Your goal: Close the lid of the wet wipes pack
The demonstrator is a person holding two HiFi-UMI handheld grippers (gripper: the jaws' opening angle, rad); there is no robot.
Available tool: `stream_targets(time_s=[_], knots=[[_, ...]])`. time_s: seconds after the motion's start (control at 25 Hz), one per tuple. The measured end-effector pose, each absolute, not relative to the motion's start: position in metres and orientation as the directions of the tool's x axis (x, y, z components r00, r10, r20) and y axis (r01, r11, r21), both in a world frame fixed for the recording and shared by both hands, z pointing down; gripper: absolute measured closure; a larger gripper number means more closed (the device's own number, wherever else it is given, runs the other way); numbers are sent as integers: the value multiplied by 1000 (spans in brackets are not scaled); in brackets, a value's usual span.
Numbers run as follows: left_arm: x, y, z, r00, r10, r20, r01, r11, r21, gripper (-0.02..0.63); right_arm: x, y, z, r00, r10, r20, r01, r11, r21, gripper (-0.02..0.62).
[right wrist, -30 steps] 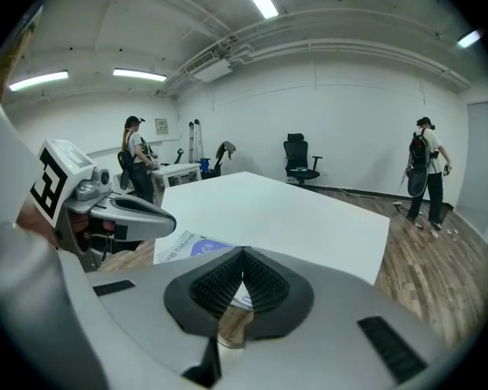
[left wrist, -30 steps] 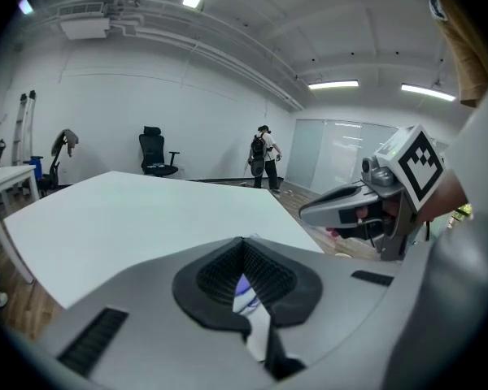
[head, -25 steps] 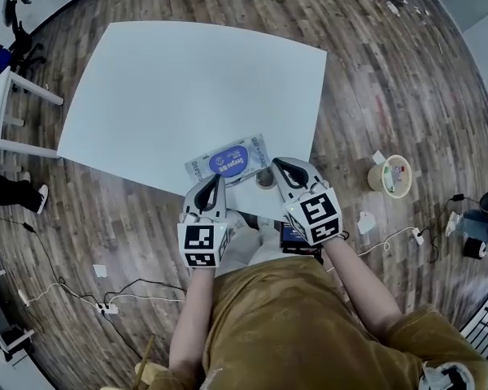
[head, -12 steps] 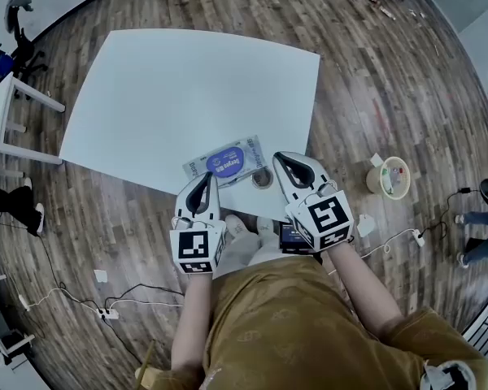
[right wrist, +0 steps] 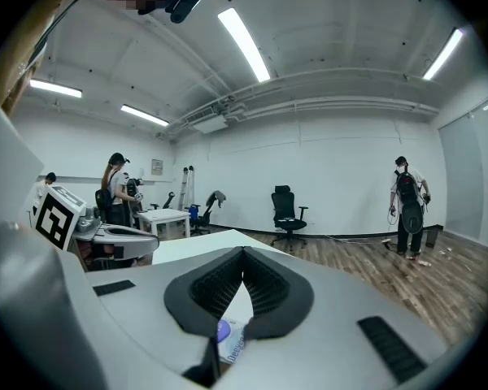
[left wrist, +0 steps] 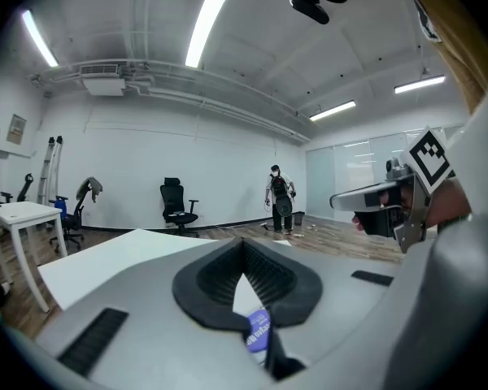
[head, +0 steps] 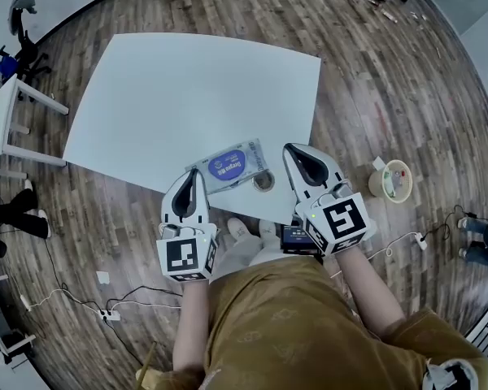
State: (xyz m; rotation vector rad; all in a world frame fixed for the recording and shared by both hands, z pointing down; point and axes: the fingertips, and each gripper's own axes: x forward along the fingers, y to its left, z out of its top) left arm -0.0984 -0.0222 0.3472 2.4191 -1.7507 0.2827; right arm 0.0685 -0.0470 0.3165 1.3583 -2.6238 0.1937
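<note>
wipes pack (head: 229,166) flat on the counter (head: 187,88), close to its near edge, just ahead of both tongs and between their tips. blue oval lid (head: 231,166) on top, seemingly down flat, though too small to be sure. tape roll (head: 263,180) just beside the pack's near right corner, between pack and right tongs (head: 290,150). left tongs (head: 192,174) tipped toward the pack's left end, tip near it but apart. right tongs off the pack's right end, also apart.

in the left gripper view, tips pressed together with nothing between, only a sliver of blue label and white counter visible through the slot behind them. same in the right gripper view: tips closed, empty, a strip of the pack below. each of the tongs in the other's view, off to the side.

beyond the right tongs, on the wood floor (head: 374,88), a round tub (head: 392,178). past the counter's far end, a black chair (left wrist: 177,205) and a person (left wrist: 278,195) standing by the wall.
</note>
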Motion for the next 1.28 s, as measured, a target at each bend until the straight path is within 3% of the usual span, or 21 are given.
stream_targets(time_s=[1.28], knots=[[-99, -24, 338, 309, -927, 212, -950, -312, 17, 614, 65, -45, 316, -568, -791, 227, -812, 583, 2, 589]])
